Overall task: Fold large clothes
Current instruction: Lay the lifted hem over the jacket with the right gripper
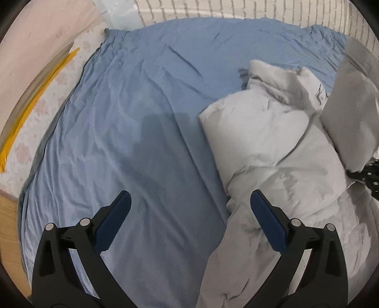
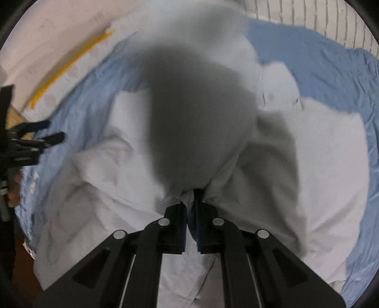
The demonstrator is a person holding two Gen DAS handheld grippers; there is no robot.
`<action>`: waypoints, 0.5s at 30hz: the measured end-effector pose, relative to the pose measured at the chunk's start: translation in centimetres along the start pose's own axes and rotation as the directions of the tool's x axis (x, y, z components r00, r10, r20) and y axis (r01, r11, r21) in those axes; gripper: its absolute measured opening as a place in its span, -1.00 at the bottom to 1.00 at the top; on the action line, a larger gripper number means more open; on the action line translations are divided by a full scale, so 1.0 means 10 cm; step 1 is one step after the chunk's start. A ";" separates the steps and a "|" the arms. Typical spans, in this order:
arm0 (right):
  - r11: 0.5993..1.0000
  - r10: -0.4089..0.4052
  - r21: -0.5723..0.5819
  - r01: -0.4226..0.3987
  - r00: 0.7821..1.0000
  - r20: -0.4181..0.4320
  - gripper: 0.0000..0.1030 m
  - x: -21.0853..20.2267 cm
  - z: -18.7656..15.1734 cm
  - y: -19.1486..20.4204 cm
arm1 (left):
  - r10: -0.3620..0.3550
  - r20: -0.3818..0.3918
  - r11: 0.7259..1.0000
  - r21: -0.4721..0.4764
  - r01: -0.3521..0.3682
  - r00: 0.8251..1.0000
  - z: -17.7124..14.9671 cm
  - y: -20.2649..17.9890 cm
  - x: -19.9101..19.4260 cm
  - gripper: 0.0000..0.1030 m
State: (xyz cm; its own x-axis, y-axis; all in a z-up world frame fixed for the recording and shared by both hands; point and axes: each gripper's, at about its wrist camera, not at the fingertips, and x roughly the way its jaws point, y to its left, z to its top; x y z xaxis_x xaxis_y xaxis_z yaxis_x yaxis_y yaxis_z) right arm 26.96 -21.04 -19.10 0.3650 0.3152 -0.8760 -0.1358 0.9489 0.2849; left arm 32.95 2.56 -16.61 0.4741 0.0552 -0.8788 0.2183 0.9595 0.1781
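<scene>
No readable writing, brand or label anywhere in either view.

Left tool (image 1: 189, 208): jaws spread wide, nothing btwn the blue pads (image 1: 113, 220), hovering over the blue sheet (image 1: 142, 106) that covers the bed. Its shadow falls on the sheet just ahead of it.

Grey garment (image 1: 272, 147) lies crumpled on the right half of the sheet. In left wrist view it starts just beside the right-hand finger and runs under and past it; the left-hand finger is over bare sheet. One part of the garment is lifted at the far right edge of the view, blurred, w/ a bit of black perforated hardware (image 1: 369, 180) showing under it.

Right tool (image 2: 190, 201): jaws closed on a fold of the grey garment (image 2: 319, 165), cloth pinched btwn the pads and rising up from them. The raised portion hangs right in front of the lens as a dark out-of-focus mass, hiding the middle of the view. Rest of the garment is spread below and to both sides on the blue sheet (image 2: 319, 59), heavily wrinkled.

Left tool (image 2: 47, 131) is visible at the left edge of right wrist view, well apart from the pinch point, over the sheet edge.

Around the bed: pale floral mattress cover (image 1: 47, 99) on left, yellow strip (image 1: 35, 106) along it, white ribbed blanket (image 1: 213, 9) at far side, wood floor (image 1: 7, 225) at lower left.
</scene>
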 end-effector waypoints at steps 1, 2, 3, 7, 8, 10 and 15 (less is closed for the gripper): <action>1.000 -0.015 -0.001 0.015 1.000 -0.018 -0.89 0.07 0.00 0.01 | 0.001 -0.010 1.000 0.000 -0.001 1.000 -0.03 -0.01 0.02 0.94; 0.999 -0.032 -0.008 0.032 0.999 -0.018 -0.88 0.08 0.00 0.04 | 0.001 -0.011 1.000 0.002 -0.001 1.000 -0.05 -0.02 0.02 0.94; 0.999 -0.041 -0.013 0.041 0.999 -0.016 -0.82 0.06 0.00 0.06 | -0.001 -0.010 1.000 0.008 0.001 1.000 -0.07 -0.04 0.01 0.94; 0.996 -0.079 -0.050 0.080 0.996 0.031 -0.79 -0.25 0.01 0.15 | 0.006 0.002 0.999 0.037 -0.006 1.000 -0.12 -0.09 -0.06 0.94; 0.994 -0.087 -0.056 0.089 0.995 0.046 -0.79 -0.35 0.00 0.13 | 0.009 0.005 0.999 0.036 -0.009 1.000 -0.12 -0.09 -0.08 0.94; 0.993 -0.104 -0.052 0.107 0.993 0.064 -0.77 -0.50 -0.01 0.06 | -0.006 0.006 1.000 0.025 0.005 1.000 -0.14 -0.06 -0.09 0.94; 0.994 -0.112 -0.013 0.113 0.993 0.032 -0.77 -0.56 -0.11 -0.22 | -0.042 -0.022 0.999 -0.015 0.042 0.999 -0.12 0.00 0.00 0.94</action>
State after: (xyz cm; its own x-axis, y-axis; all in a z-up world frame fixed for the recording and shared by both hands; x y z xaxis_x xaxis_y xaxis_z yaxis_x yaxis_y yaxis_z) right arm 24.19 -24.89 -15.26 0.4070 0.2069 -0.8897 -0.1060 0.9781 0.1790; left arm 31.93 2.94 -17.18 0.4460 0.0209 -0.8948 0.2253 0.9649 0.1348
